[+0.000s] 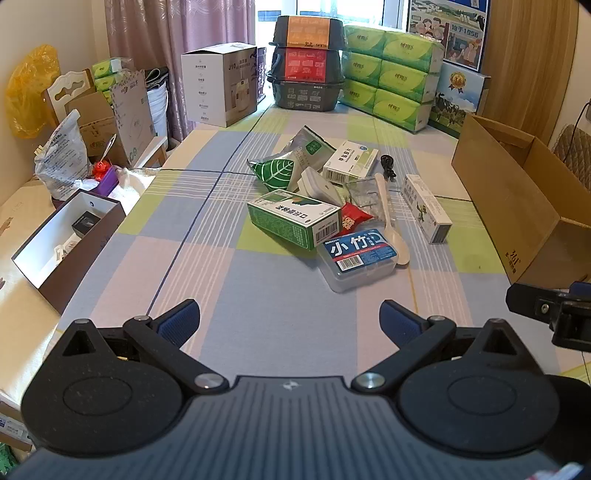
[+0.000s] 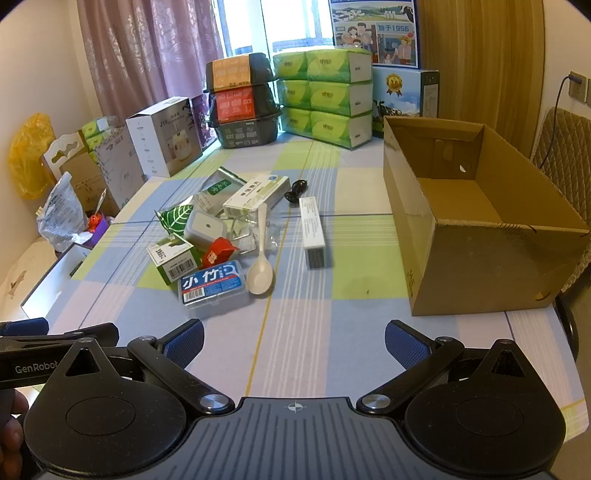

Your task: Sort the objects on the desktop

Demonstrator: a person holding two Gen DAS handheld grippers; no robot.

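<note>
Left gripper (image 1: 290,319): wide apart, holding nothing.
Right gripper (image 2: 294,341): wide apart, holding nothing.
Pile (image 2: 218,236): boxes, packets — mid-table.
Spoon (image 2: 260,271): beside pile.
Cardboard box (image 2: 480,236): right — open.

Light: bright daylight from the window (image 2: 291,22) at the far end, blown out white | Shadows: soft, short, falling toward the camera | Focus: sharp throughout | Distortion: strong fisheye curvature, dark vignetted corners in both views
</note>
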